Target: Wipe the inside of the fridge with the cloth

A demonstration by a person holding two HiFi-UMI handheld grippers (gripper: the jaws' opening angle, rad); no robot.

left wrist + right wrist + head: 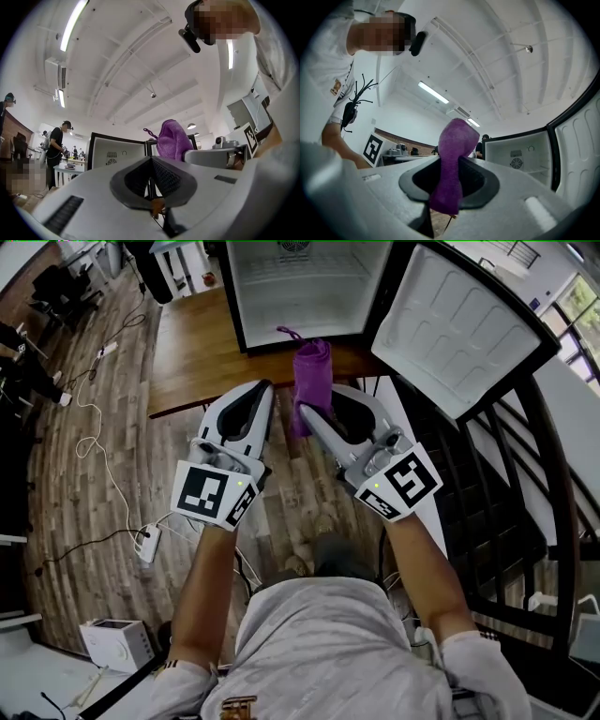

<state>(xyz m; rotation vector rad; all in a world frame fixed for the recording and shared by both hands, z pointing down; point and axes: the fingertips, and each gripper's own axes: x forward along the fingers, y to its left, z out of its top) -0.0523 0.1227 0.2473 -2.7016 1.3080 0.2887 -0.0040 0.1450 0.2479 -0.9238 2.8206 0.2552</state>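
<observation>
Down in the head view, my right gripper (309, 418) holds the purple cloth (313, 369) out toward the open fridge (309, 296) on the wooden table (192, 362), its door (459, 324) standing open at the right, and my left gripper (262, 392) sits close alongside. Left gripper view now: jaws pressed together on nothing, the cloth off to their right. Right gripper view: jaws clamped on the cloth, which juts out past them, fridge beyond.
</observation>
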